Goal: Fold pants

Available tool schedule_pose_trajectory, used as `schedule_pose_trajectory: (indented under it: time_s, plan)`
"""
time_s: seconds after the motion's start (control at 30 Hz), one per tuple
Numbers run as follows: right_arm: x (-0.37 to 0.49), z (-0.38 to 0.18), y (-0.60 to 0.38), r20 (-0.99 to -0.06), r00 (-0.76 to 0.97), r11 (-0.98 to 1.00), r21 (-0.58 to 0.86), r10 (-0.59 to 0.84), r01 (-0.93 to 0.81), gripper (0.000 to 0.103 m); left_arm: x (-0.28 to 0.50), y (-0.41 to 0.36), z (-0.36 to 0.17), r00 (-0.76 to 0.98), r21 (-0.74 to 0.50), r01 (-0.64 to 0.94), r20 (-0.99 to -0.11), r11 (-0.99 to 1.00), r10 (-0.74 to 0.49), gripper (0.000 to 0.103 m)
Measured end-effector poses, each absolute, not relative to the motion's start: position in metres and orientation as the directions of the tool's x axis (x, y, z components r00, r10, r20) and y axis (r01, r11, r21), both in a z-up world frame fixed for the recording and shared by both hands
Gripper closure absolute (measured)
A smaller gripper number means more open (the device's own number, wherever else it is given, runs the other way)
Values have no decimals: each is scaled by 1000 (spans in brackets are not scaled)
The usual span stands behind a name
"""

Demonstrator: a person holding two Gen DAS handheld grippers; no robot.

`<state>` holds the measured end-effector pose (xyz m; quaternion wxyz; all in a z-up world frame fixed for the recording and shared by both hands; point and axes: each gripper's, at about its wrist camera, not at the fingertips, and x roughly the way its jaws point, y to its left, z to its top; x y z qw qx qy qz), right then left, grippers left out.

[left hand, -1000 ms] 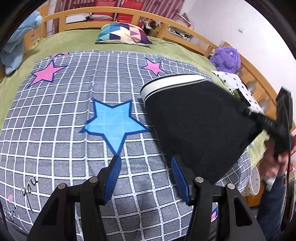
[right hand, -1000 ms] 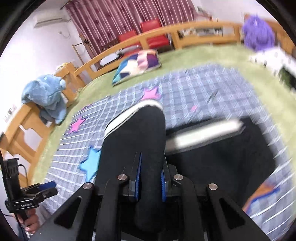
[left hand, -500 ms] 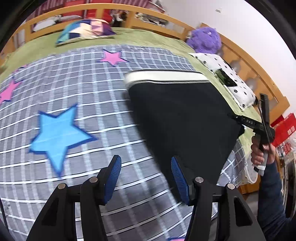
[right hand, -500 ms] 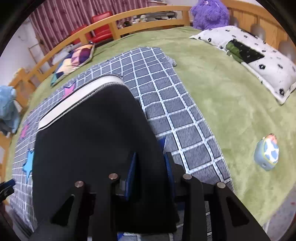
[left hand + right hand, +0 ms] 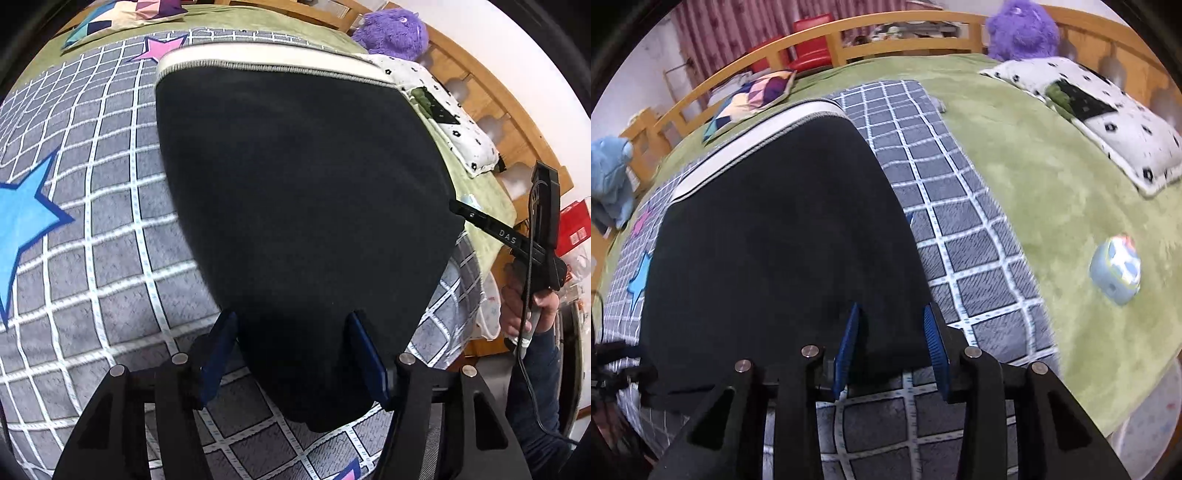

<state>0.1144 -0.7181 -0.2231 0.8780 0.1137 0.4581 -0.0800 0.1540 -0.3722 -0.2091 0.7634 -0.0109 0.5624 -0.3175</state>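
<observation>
While lying flat on the bed:
Pants [image 5: 303, 206]: black, soft, floppy, light; folded on the checked blanket [image 5: 110, 236], white waistband at the far end.
Left tool [image 5: 293, 350]: just opened wider, near corner between the pads, not pinched.
Right tool [image 5: 892, 341]: just opened, letting go of the near edge.
Best hold: near corners, pinched through all layers.

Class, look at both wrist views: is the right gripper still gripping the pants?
Apart. The right wrist view shows the right gripper, whose jaws have just been opening, with visible gaps between its pads and the pants edge lying between them.
</observation>
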Motion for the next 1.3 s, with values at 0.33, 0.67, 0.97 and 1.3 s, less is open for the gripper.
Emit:
schedule_pose_trajectory:
  time_s: [0.33,0.67,0.97,1.3]
  plan:
    - [188,-206,-742,-821,568,975,166,55,146,46,218,-350,-192,330,-314,385,-831,868,-447,44]
    - [231,-245,-753,-836,500,946,310,224,95,31,248,-361,-234,319,-351,306,-838,885,-443,34]
    - [251,-264,-742,-836,459,919,382,300,96,29,258,-365,-247,315,-420,302,-803,856,-505,31]
    - [228,-226,-737,-803,546,924,360,237,128,75,264,-354,-215,325,-446,336,-772,830,-547,83]
